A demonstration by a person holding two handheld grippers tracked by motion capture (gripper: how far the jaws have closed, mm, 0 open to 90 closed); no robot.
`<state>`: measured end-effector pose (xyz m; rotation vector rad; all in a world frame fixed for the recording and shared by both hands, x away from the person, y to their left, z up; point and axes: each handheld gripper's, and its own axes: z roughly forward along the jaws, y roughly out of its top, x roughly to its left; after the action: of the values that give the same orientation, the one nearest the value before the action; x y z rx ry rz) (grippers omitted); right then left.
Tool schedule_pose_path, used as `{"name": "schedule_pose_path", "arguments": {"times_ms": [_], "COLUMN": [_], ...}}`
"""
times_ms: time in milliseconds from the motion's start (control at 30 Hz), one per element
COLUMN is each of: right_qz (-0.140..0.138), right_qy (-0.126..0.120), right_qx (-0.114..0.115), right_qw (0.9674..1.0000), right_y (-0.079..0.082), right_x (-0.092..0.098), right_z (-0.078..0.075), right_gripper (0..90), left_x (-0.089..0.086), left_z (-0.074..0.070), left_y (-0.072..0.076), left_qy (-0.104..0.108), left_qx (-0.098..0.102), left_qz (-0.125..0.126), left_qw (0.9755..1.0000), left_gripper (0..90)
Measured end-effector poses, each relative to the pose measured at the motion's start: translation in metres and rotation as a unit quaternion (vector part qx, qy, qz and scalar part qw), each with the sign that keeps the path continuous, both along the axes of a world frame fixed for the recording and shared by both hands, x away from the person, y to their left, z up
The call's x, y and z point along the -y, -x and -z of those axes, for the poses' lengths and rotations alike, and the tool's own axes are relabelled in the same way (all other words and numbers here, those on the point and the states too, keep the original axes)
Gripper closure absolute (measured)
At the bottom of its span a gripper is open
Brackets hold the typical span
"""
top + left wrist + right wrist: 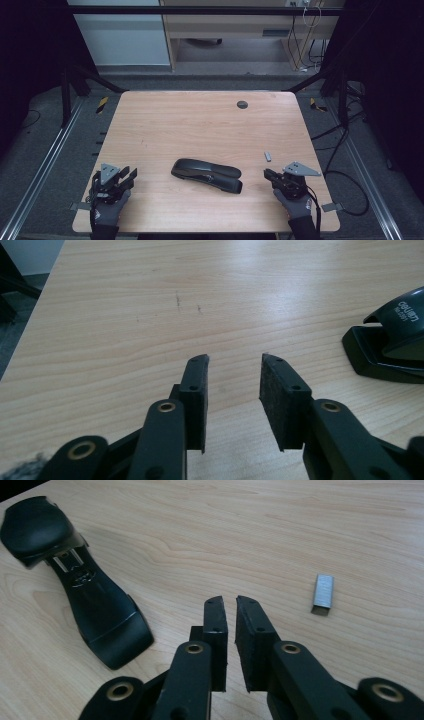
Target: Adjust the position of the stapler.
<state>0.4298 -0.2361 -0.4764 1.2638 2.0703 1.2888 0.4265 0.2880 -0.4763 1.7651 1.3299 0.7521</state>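
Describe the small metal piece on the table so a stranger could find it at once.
Start at the light wooden table and find the long black plastic stapler lying near its front middle. To the stapler's right, just beyond the right tongs, lies a small silvery metal block of staples. It is the one shiny, tiny item, far smaller than the dark stapler.

Stapler point(395, 335) cut off by right edge in left gripper view; staple strip point(268, 156) too small to make out in high view.

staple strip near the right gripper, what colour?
Silvery grey metal: the small block of staples lies on the light wooden table, clearest in the right gripper view.
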Motion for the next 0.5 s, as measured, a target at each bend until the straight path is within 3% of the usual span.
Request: {"name": "schedule_pose_path", "arguments": {"times_ms": [200, 367, 500], "right_qz": [-0.026, -0.049, -0.065], "right_qy": [0.007, -0.002, -0.018], "right_qx": [-0.01, 0.002, 0.013], "right_qw": [0.9996, 0.9988, 0.9976], "right_y": [-0.001, -0.002, -0.003], "right_x": [-0.007, -0.01, -0.016], "right_z": [-0.012, -0.033, -0.051], "right_gripper": [70.3, 61.9, 61.5], "left_x": [0.005, 0.005, 0.005], "left_z": [-0.002, -0.003, -0.004], "left_y": [-0.004, -0.003, -0.004], "left_qy": [-0.006, -0.016, -0.014], "left_qx": [0.0, 0.002, -0.001], "left_qz": [0.01, 0.019, 0.032], "left_qw": [0.9999, 0.9997, 0.9994], "left_gripper": [58.1, 54.7, 56.2]}}
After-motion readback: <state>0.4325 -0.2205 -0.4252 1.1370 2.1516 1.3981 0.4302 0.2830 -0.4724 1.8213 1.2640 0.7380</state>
